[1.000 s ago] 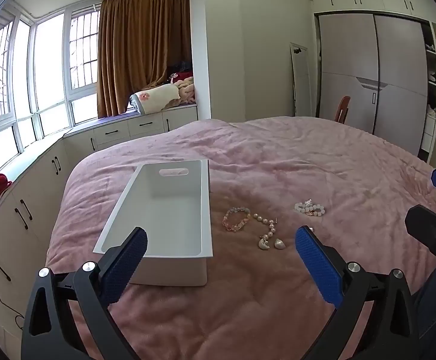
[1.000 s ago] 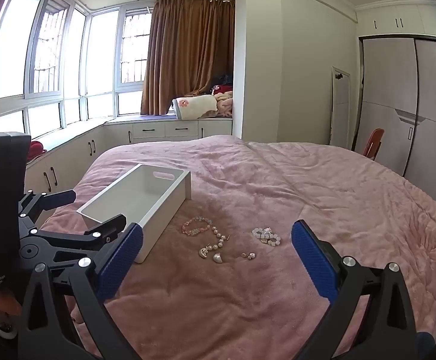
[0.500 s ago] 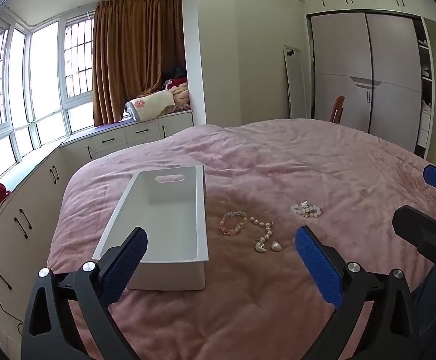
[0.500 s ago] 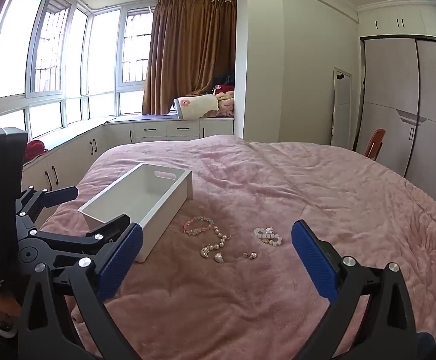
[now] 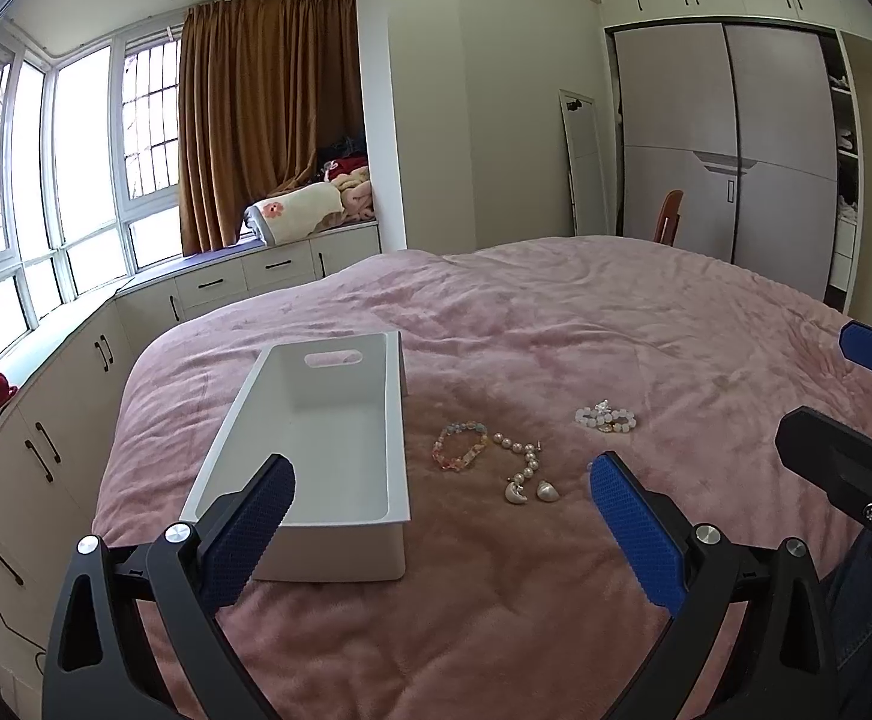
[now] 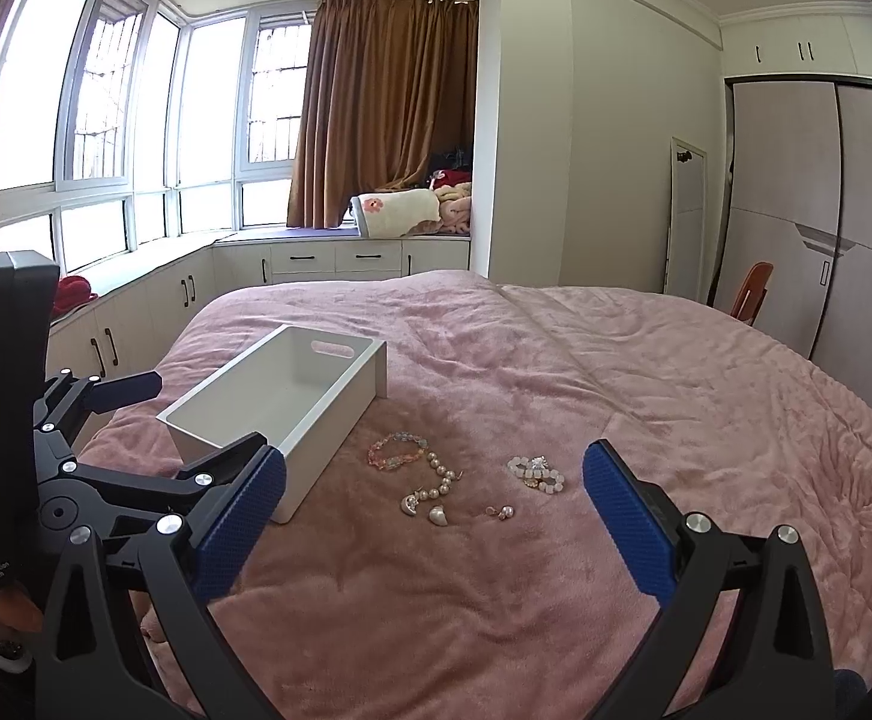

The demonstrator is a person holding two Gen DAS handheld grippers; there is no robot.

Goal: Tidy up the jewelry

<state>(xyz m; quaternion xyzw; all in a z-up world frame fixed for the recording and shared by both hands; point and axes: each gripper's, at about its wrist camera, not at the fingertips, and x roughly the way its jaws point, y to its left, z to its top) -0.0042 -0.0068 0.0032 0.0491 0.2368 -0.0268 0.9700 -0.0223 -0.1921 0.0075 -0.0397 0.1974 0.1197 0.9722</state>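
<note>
A white rectangular box point(image 5: 327, 438) with a slot handle cut in its far end wall lies open and empty on the pink bedspread. Just to its right lies a pastel bead bracelet point(image 5: 460, 453), curled in a loop. Beside that a short string of pearls point(image 5: 523, 459) runs down to two shell-shaped earrings point(image 5: 529, 491). Farther right, apart from these, sits a white bead bracelet point(image 5: 605, 419) with a small gold piece. A tiny pair of pearl earrings point(image 6: 500, 512) lies nearest the right gripper.
</note>
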